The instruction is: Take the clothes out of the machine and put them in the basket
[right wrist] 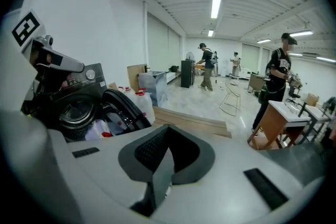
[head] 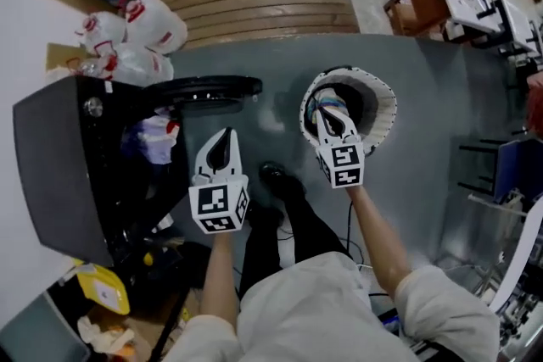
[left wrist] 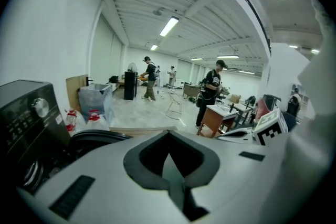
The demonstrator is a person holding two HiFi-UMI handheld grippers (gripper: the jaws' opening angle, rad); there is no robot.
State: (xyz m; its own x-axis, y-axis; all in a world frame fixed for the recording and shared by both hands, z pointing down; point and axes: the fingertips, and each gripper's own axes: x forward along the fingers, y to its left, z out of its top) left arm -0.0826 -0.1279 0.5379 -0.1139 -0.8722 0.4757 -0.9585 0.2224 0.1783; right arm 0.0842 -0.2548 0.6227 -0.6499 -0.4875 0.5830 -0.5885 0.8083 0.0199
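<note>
Grey jaws of my right gripper (right wrist: 164, 164) were pressed together, and I could make out no cloth between them. From my head camera, that gripper (head: 333, 119) hung over the mouth of the white round basket (head: 388, 109), just above the tangle of coloured clothes (head: 320, 104) inside it. My left gripper (head: 222, 142) was likewise closed on nothing, its jaws meeting in a thin line in its own view (left wrist: 169, 161). It hovered above the grey floor (head: 441, 97), between the basket and the dark washing machine (head: 53, 167), near neither load.

The machine stood at my left with its round door (head: 212, 86) swung wide open. In the drum, a pale bundle of clothes with a touch of red (head: 158, 138) lay just inside the opening. The right gripper view showed the same bundle (right wrist: 103, 128) behind the open door (right wrist: 124, 108). Beyond the basket were a slatted wooden bench (head: 263, 4) and some white plastic bags (head: 140, 30), none of them part of the job.

I judged the task to be partly done: some clothes sat in the basket, more waited in the machine, and both grippers were empty. The step in hand looked like the gap between one load and another. The next move would call for turning a gripper towards the open door, parting its jaws, reaching into the drum and closing on a fold of that pale bundle, keeping clear of the door's edge
</note>
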